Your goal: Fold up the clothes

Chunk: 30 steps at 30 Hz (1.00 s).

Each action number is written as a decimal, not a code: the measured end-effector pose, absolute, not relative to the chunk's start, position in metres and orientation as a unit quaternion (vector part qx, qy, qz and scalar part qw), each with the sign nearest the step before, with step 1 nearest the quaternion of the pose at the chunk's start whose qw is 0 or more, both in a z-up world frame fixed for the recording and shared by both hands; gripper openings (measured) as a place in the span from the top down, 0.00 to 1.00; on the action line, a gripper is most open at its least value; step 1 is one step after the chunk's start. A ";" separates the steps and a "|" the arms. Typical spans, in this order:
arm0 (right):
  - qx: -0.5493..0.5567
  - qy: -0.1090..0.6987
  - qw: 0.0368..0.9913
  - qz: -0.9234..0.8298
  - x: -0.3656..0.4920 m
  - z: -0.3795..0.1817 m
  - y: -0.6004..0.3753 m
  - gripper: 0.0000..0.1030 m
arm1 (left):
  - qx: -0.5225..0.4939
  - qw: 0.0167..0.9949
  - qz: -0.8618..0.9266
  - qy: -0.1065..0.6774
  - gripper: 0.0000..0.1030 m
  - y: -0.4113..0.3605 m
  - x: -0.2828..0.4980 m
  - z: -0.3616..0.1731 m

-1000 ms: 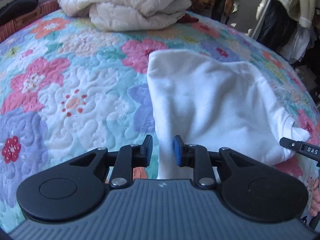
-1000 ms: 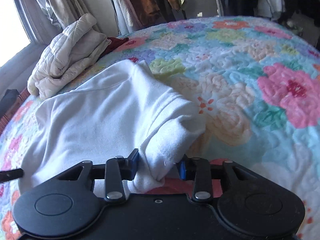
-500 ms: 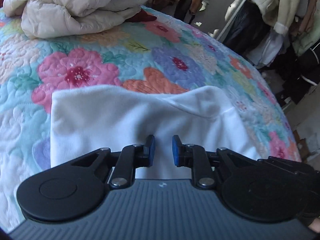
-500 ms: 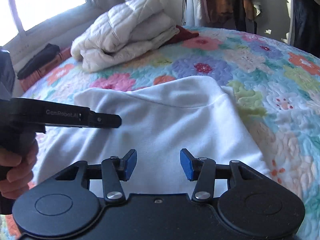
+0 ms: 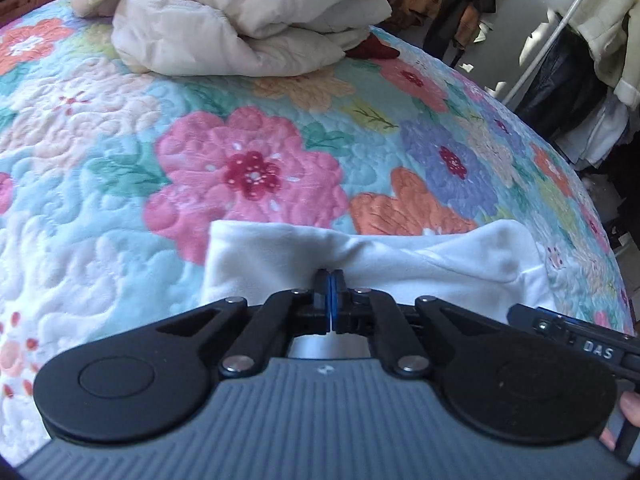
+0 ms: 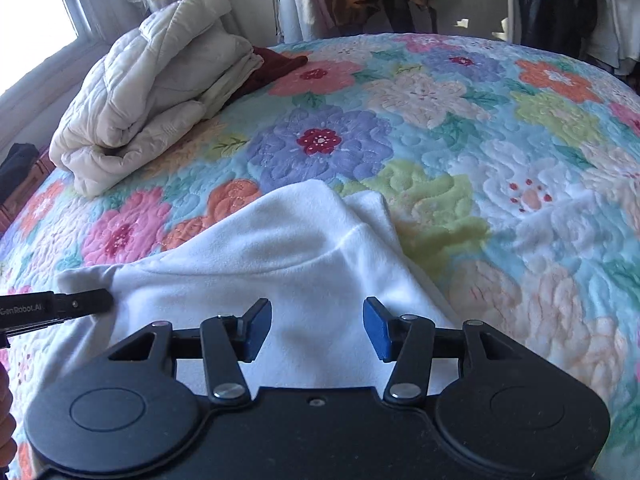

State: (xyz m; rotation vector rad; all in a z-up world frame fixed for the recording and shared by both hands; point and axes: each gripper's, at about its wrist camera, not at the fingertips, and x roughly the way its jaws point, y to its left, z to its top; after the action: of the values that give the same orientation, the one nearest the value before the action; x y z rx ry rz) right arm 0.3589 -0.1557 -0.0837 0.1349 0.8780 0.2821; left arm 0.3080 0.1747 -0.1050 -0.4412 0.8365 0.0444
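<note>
Left wrist view shows your left tongs (image 5: 331,285) pinched onto the white garment's (image 5: 420,268) far edge on the floral bed (image 5: 248,168), while your right tongs (image 6: 318,322) are opening, nothing gripped.

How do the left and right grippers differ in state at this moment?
The left gripper is shut, its fingers pinching the white garment at its edge; the right gripper stands apart, its fingers opening, nothing pressed between them. The left sits at the garment's edge, the right over its middle. Both point down over the floral quilt.
</note>
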 end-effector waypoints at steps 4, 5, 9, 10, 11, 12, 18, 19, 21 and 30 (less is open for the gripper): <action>0.058 0.414 0.899 0.127 0.322 -0.086 -0.162 0.37 | -0.160 0.896 0.042 0.411 0.97 0.183 0.280 -0.118; 0.052 0.416 0.900 0.122 0.315 -0.090 -0.163 0.37 | -0.166 0.897 0.047 0.407 0.97 0.190 0.273 -0.120; 0.054 0.412 0.903 0.113 0.284 -0.084 -0.173 0.37 | -0.159 0.893 0.111 0.407 0.68 0.206 0.240 -0.104; 0.056 0.410 0.903 0.113 0.275 -0.077 -0.174 0.37 | -0.153 0.896 0.113 0.402 0.60 0.207 0.227 -0.097; 0.056 0.409 0.903 0.118 0.265 -0.070 -0.173 0.37 | -0.147 0.899 0.109 0.398 0.59 0.206 0.213 -0.089; 0.054 0.407 0.903 0.126 0.255 -0.063 -0.172 0.37 | -0.140 0.901 0.105 0.398 0.58 0.205 0.200 -0.080; 0.053 0.393 0.903 0.164 0.188 -0.014 -0.163 0.34 | -0.077 0.915 0.108 0.380 0.45 0.185 0.119 -0.026; 0.060 0.389 0.904 0.170 0.178 -0.006 -0.164 0.34 | -0.076 0.918 0.110 0.372 0.43 0.185 0.108 -0.017; 0.065 0.385 0.904 0.176 0.163 0.009 -0.166 0.33 | -0.073 0.925 0.112 0.357 0.42 0.185 0.085 0.003; 0.054 0.375 0.893 0.245 0.108 0.084 -0.168 0.33 | -0.067 0.928 0.065 0.360 0.41 0.214 0.038 0.088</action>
State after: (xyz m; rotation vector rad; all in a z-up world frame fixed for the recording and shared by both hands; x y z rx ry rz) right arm 0.1077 -0.1681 0.0840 0.1124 0.7771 0.5073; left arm 0.0385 0.2135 0.0881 -0.1383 0.7386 0.1340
